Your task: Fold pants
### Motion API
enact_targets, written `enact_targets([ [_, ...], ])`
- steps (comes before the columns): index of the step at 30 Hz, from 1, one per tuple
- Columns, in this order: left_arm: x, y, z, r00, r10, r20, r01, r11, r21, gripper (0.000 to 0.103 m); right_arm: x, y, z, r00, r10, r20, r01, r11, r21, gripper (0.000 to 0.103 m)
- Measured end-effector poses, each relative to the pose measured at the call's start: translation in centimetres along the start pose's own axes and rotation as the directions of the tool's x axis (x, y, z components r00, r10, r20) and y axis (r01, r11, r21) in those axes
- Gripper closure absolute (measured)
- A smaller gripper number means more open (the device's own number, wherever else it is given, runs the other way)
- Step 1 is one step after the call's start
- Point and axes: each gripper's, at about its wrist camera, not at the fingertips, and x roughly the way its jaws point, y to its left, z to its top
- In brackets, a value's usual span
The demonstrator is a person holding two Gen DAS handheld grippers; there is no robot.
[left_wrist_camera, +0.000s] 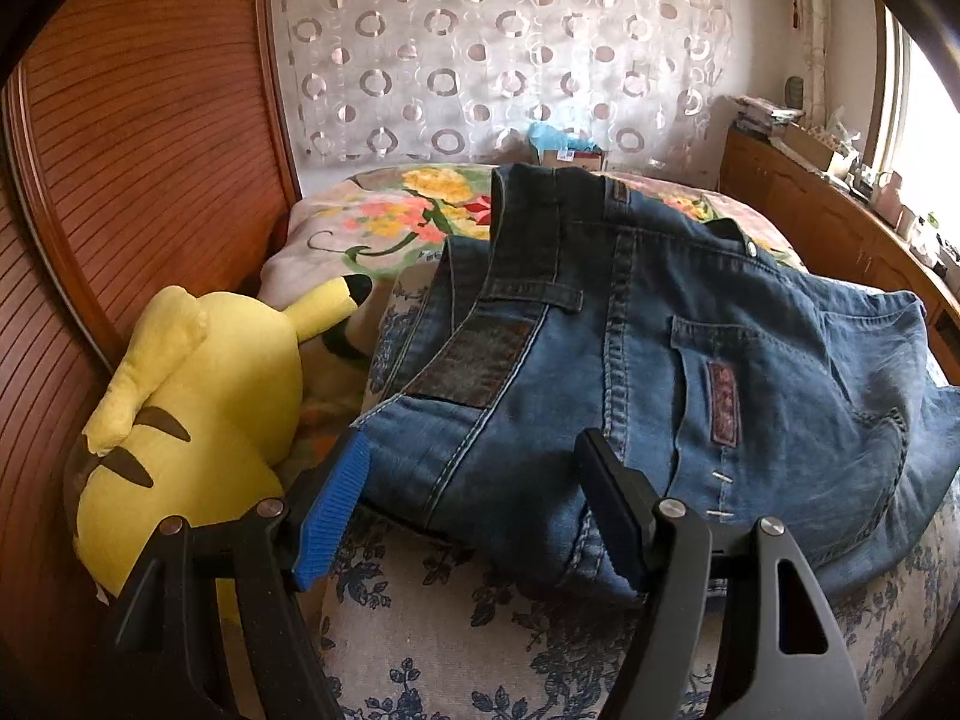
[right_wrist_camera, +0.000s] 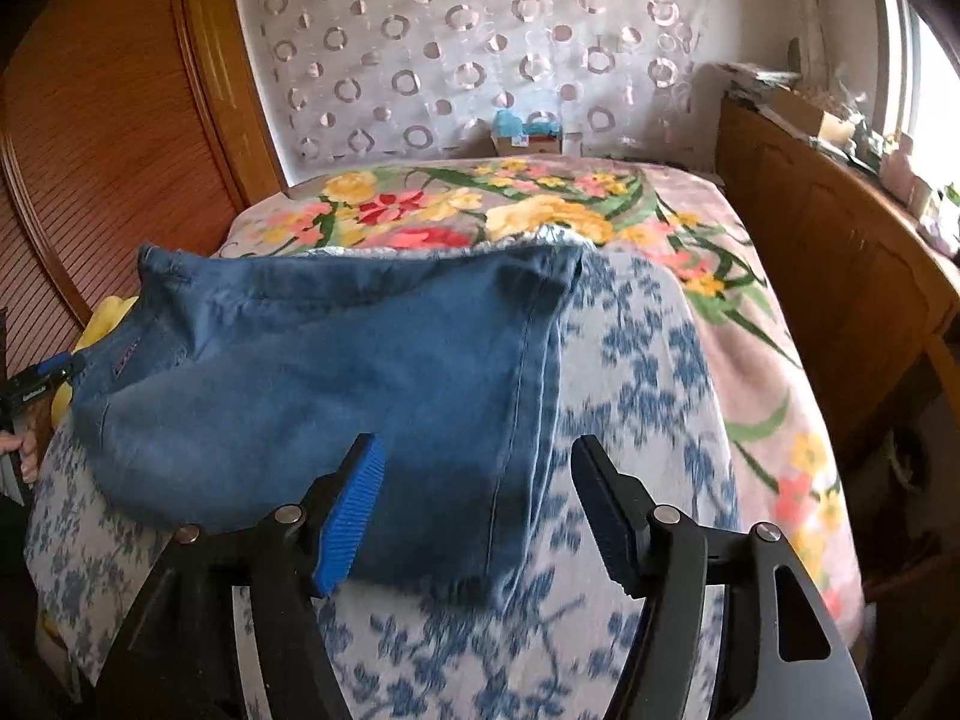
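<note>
Jeans (left_wrist_camera: 630, 360) lie folded on the blue-floral blanket (left_wrist_camera: 480, 648) on the bed beside a yellow plush (left_wrist_camera: 198, 408), left gripper (left_wrist_camera: 474, 504) low over the waistband end, jaws wide apart, holding nothing, right gripper (right_wrist_camera: 474, 510) likewise spread and empty over the hem end.

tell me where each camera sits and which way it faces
Left wrist: on the left gripper, low over the bed, facing the jeans waistband end and a yellow plush; its two open fingers show.
Right wrist: on the right gripper, facing the jeans' leg end; its open fingers show, the other gripper at far left.
Shared: jeans, blue-flowered cover, circle-patterned curtain.
</note>
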Motion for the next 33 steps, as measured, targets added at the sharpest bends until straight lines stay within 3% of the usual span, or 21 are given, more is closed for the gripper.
enact_targets([
  [8, 0.8, 0.8, -0.2, 1.0, 0.02, -0.02, -0.02, 1.0, -0.006, 0.031, 1.0, 0.0, -1.1, 0.997, 0.012, -0.082, -0.006, 0.997, 0.073, 0.036],
  [13, 1.2, 0.8, -0.3, 0.999, 0.025, -0.033, -0.025, 1.0, 0.004, 0.031, 1.9, 0.1, -0.5, 0.996, 0.017, -0.084, -0.009, 0.995, 0.1, 0.036],
  [23, 1.7, 1.1, 0.0, 0.999, 0.028, -0.036, -0.028, 1.0, 0.0, 0.032, 3.3, 1.7, -0.8, 0.996, -0.036, -0.076, 0.037, 0.999, 0.01, 0.036],
  [27, 2.4, 1.3, 0.1, 0.998, 0.024, -0.053, -0.026, 0.999, -0.022, 0.044, 3.5, 2.7, -1.4, 0.995, -0.077, -0.06, 0.074, 0.996, -0.047, 0.037],
  [28, 2.5, 1.2, 0.1, 0.998, 0.031, -0.053, -0.032, 0.999, -0.018, 0.048, 3.5, 2.8, -1.5, 0.995, -0.081, -0.059, 0.078, 0.996, -0.051, 0.039],
  [30, 2.6, 1.0, 0.0, 0.998, 0.03, -0.057, -0.031, 0.999, -0.012, 0.053, 3.5, 2.8, -1.5, 0.995, -0.078, -0.057, 0.075, 0.996, -0.048, 0.058],
  [33, 2.5, 1.0, 0.1, 0.997, 0.036, -0.063, -0.036, 0.999, -0.003, 0.053, 3.3, 2.8, -1.4, 0.997, -0.048, -0.065, 0.045, 0.998, -0.045, 0.074],
])
